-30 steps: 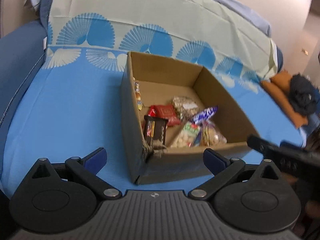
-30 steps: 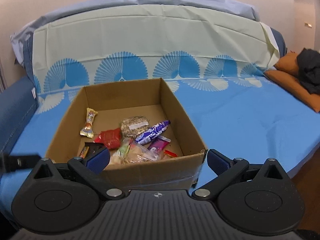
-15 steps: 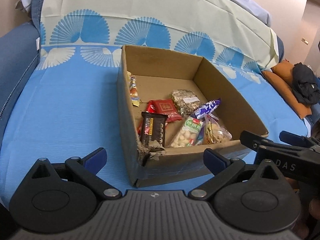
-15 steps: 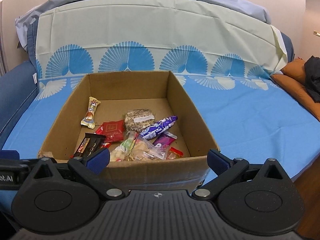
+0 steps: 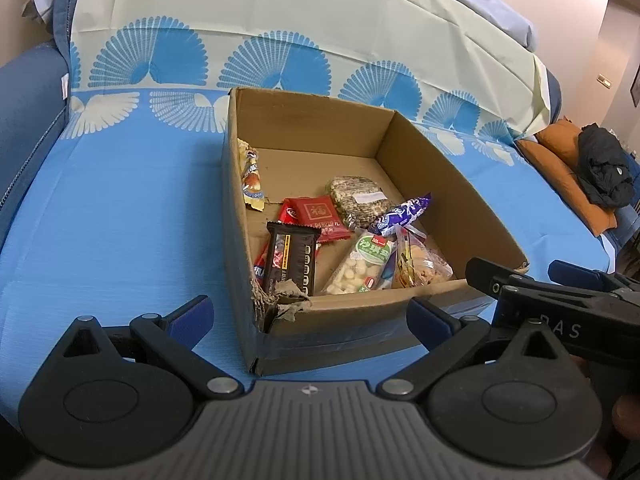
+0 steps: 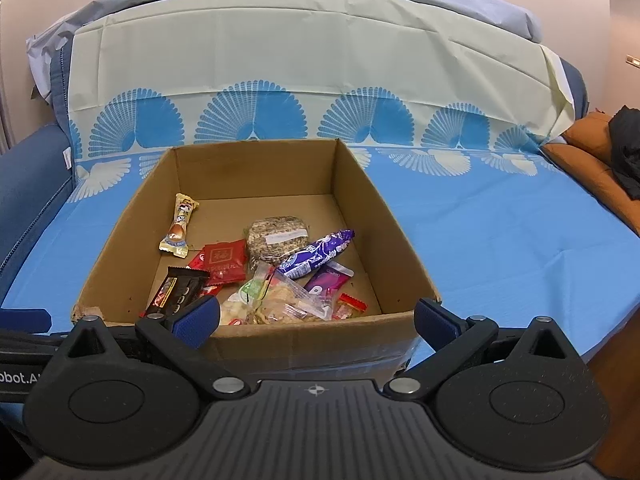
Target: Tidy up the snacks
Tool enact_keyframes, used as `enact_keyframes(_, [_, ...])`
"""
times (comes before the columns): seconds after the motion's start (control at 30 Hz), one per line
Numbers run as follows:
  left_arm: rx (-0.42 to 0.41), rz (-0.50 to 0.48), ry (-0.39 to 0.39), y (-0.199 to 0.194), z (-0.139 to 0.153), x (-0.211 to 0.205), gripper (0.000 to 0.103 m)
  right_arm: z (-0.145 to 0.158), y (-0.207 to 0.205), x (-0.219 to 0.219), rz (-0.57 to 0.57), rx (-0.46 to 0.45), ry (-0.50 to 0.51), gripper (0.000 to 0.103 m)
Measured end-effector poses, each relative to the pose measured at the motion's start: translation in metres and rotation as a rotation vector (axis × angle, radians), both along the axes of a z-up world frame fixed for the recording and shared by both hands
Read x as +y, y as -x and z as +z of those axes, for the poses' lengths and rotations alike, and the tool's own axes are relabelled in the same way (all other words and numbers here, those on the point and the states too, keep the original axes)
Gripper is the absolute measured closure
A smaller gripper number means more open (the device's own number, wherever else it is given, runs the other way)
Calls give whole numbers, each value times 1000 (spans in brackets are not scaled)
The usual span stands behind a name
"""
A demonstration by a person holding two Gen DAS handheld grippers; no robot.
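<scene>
Both views have pulled back and up since a second ago. Left gripper (image 5: 308, 312) and right gripper (image 6: 316, 318) gape, empty, just short of box (image 6: 384, 216). Snacks (image 6: 276, 276) all inside, jumbled; sheet (image 6: 500, 240) around it bare. Either gathered or awaiting sorting.

You have one cardboard box (image 6: 400, 248) holding: one yellow wafer bar (image 6: 179, 226), one red square packet (image 6: 224, 260), one black chocolate bar (image 6: 176, 290), one seed cake (image 6: 276, 238), one purple-and-white wrapper (image 6: 318, 258), one magenta sachet (image 6: 326, 282), two clear bags (image 5: 366, 266), one small red candy (image 6: 352, 302). Count two grippers, left (image 5: 310, 314) and right (image 6: 316, 314).
</scene>
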State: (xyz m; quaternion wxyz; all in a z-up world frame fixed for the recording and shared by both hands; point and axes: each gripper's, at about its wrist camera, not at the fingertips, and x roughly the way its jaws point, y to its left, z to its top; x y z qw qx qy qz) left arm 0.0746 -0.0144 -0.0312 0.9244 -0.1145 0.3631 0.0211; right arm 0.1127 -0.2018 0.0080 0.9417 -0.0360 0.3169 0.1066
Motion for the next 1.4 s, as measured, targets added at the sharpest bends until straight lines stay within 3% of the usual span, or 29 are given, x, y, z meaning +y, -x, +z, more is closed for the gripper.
enact_keyframes(1.4, [6,-14,12,-2,-3,1,0,-5,-3,2,-4,12,9,1])
